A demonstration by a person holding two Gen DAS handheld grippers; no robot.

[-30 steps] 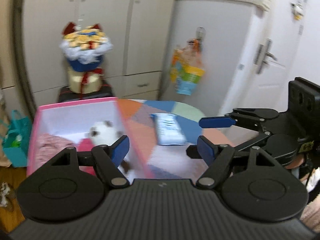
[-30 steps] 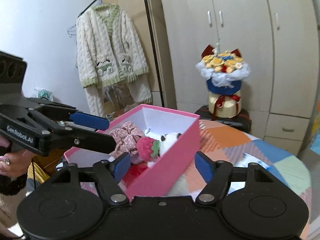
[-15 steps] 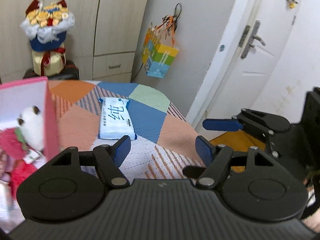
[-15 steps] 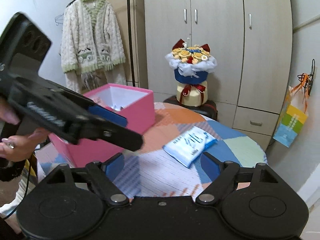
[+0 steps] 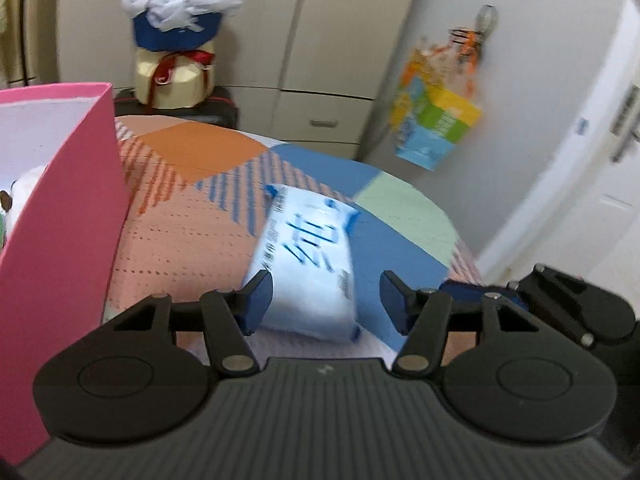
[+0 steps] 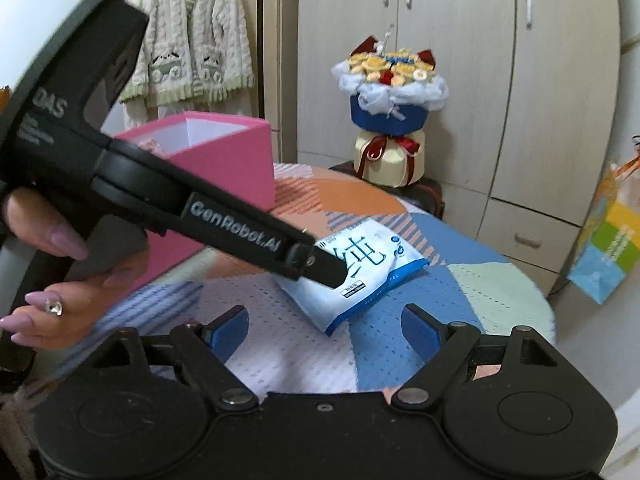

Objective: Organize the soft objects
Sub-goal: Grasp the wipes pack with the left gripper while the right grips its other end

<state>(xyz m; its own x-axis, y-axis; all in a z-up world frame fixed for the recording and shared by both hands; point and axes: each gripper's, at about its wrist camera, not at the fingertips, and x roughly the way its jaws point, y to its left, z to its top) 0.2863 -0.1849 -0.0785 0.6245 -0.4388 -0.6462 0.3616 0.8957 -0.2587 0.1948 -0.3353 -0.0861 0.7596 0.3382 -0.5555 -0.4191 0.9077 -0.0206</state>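
A white and blue tissue pack (image 5: pixel 310 268) lies flat on the patchwork table cloth (image 5: pixel 192 216). My left gripper (image 5: pixel 326 300) is open, its two blue pads either side of the pack's near end, not closed on it. In the right wrist view the left gripper's arm (image 6: pixel 224 224) reaches over the same pack (image 6: pixel 360 276). My right gripper (image 6: pixel 326 330) is open and empty, just short of the pack. A pink box (image 5: pixel 60 216) stands at the left with a white plush toy (image 5: pixel 24 192) inside.
A flower bouquet (image 6: pixel 390 108) stands on a dark case behind the table. A colourful paper bag (image 5: pixel 436 120) hangs on the wall at the right, near a white door. A cream cardigan (image 6: pixel 192 40) hangs at the back left. The table's round edge (image 6: pixel 536 304) is close on the right.
My left gripper has swung from the pink box over to the tissue pack and come down around its near end. My right gripper has moved closer to the pack. Both stay open.
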